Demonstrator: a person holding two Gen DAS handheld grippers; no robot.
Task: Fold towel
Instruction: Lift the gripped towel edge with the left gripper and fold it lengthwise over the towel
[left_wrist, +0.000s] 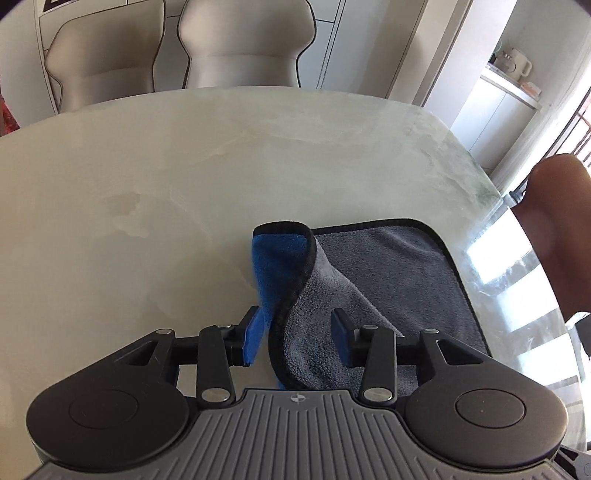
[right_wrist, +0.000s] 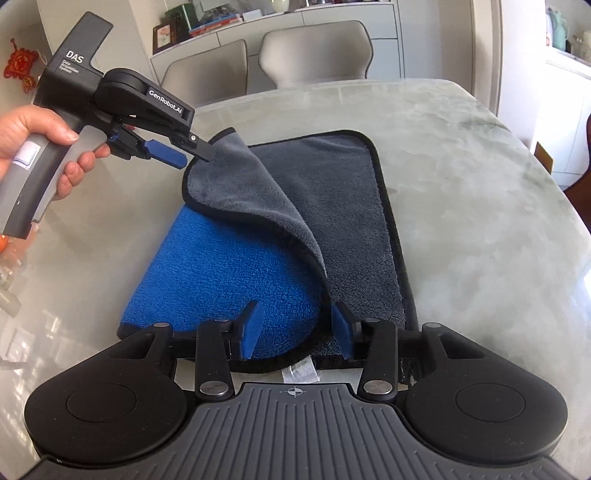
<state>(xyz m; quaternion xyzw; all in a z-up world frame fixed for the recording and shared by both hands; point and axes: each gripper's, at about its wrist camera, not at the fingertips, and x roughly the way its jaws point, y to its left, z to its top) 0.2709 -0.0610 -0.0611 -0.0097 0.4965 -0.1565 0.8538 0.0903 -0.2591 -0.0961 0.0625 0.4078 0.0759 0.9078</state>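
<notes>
The towel (right_wrist: 343, 206) lies flat on the pale marbled surface (right_wrist: 480, 221), grey face up at the three o'clock side, with the far left corner peeled up and over so the blue underside shows from seven to nine o'clock. The left gripper (right_wrist: 195, 153) has that raised corner between its fingers — the wrist view shows the blue pads standing apart with the cloth draped loosely between them, so it looks more carried than pinched hard. The right gripper (right_wrist: 295, 332) sits low at the near hem, jaws apart, straddling the black-bound edge beside the small white label (right_wrist: 300, 371), not yet closed on anything.

This is plush microfibre: soft, light, floppy, no stiffness at all. It sags into a curve wherever it is unsupported, as that lifted flap shows. I judge the stitched black border the best hold, right at a corner, since the pile itself may slip from smooth pads. Both corners of one side need to travel together or the fold will skew.

The surface is glossy, with window glare at eight o'clock — the cloth may slide on it. Two padded chairs (right_wrist: 314, 51) stand at twelve o'clock, a cabinet (right_wrist: 258, 26) with shelved oddments behind them.
</notes>
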